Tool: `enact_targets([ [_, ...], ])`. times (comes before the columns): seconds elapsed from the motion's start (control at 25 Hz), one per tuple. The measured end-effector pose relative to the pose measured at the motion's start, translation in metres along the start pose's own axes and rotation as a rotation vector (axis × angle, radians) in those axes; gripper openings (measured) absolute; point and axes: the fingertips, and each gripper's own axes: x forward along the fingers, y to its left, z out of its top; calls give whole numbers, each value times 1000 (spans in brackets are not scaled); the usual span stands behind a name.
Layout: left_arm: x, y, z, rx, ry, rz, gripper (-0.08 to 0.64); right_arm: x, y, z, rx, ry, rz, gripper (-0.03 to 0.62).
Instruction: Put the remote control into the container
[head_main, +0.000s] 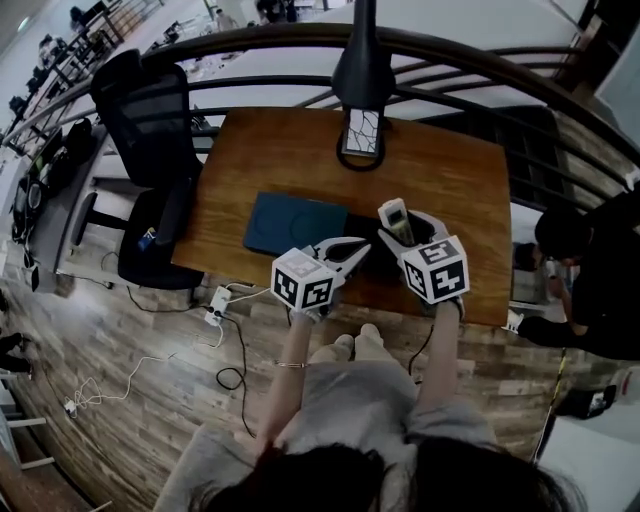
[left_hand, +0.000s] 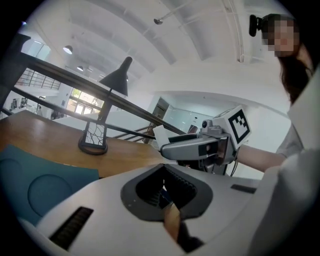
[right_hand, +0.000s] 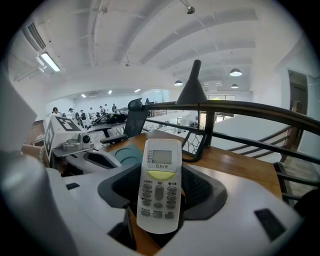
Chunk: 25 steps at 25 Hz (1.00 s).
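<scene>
A white remote control (right_hand: 159, 185) with a small screen and grey buttons stands upright between the jaws of my right gripper (right_hand: 159, 202), which is shut on its lower half. In the head view the remote (head_main: 394, 217) and right gripper (head_main: 400, 236) hover over the wooden table's (head_main: 450, 175) near edge, above a dark box-like shape (head_main: 364, 230) that is mostly hidden. My left gripper (head_main: 358, 248) hangs just left of it, jaws together and holding nothing (left_hand: 165, 194). A flat teal pad (head_main: 292, 224) with a round imprint lies further left.
A black cone-shaded lamp (head_main: 361, 130) on a wire base stands at the table's far edge, with a curved railing (head_main: 470, 60) behind. A black office chair (head_main: 150, 110) sits left of the table. A person (head_main: 590, 270) crouches at the right. Cables and a power strip (head_main: 218, 300) lie on the floor.
</scene>
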Motion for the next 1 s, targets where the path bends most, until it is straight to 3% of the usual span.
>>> enact_targets([
  [0.56,12,21,-27,-90,8,123,3,52,3,-49,-107,184,182,252],
  [1.0,21,35,-41,-131,-36,209,3,85,7,-77,-222,301,307,252],
])
